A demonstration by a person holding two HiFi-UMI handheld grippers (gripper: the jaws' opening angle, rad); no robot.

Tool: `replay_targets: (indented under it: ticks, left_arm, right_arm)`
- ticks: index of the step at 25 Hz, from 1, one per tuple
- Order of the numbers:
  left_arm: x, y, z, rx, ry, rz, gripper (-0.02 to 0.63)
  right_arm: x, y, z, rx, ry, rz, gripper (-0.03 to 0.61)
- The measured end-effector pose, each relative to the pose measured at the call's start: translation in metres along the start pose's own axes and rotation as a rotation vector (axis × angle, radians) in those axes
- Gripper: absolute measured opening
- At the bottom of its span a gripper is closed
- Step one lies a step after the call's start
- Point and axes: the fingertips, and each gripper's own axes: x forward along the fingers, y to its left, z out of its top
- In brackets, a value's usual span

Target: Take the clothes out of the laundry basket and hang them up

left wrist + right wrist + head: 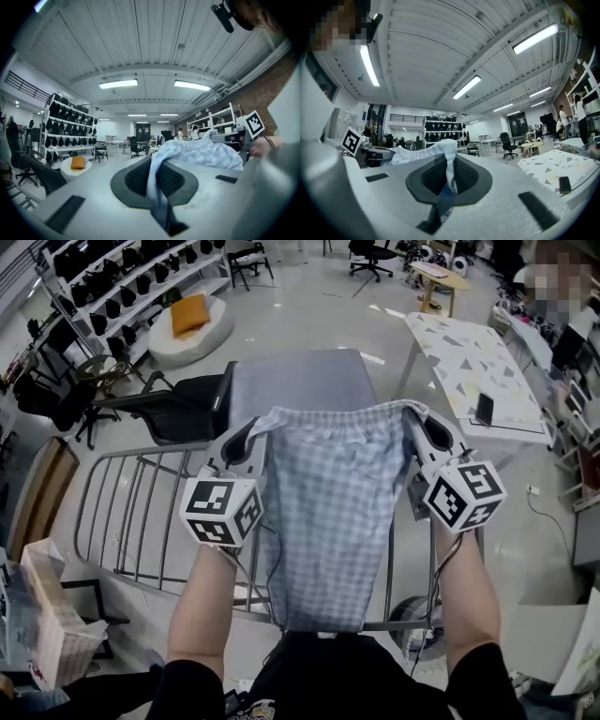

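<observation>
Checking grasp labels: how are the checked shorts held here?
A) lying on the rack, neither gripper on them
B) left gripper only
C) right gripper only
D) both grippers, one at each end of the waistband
D: the left gripper and the right gripper are each shut on waistband fabric, and the shorts hang spread between them.

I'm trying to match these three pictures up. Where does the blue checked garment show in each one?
Head view: the blue checked garment hangs spread out at the centre.
Left gripper view: low centre, pinched between the jaws, the garment trailing right.
Right gripper view: centre, pinched between the jaws, the garment trailing left.
Shared landmark: the shelf rack of dark items, top left, left, centre background.
</observation>
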Motion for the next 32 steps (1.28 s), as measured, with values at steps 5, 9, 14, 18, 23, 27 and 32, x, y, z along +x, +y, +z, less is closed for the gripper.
replay_targets:
  ticks: [5, 9, 14, 18, 23, 27, 32]
  left_arm:
    - [0.027, 0.02, -0.048, -0.012, 0.082, -0.017, 0.017]
    - [0.045, 0.033, -0.089, -0.024, 0.152, -0.024, 0.015]
    - [0.063, 0.038, -0.141, -0.011, 0.24, -0.038, 0.017]
    - [0.072, 0.035, -0.174, -0.01, 0.29, -0.053, 0.017]
    - [0.077, 0.031, -0.198, 0.012, 0.322, -0.048, 0.017]
    - [0.079, 0.03, -0.216, 0.061, 0.35, -0.042, 0.017]
    - [0.08, 0.025, -0.225, 0.095, 0.395, -0.066, 0.018]
  right_arm:
    - [0.029, -0.009, -0.042, -0.008, 0.082, -0.043, 0.011]
    - [0.049, -0.016, -0.084, 0.003, 0.159, -0.072, 0.011]
    - [0.067, -0.024, -0.135, -0.001, 0.261, -0.092, 0.012]
    - [0.073, -0.027, -0.171, 0.009, 0.337, -0.09, 0.013]
    - [0.076, -0.027, -0.2, 0.009, 0.4, -0.094, 0.016]
    - [0.076, -0.025, -0.216, 0.0, 0.443, -0.09, 0.02]
    - [0.074, -0.023, -0.229, -0.008, 0.485, -0.091, 0.042]
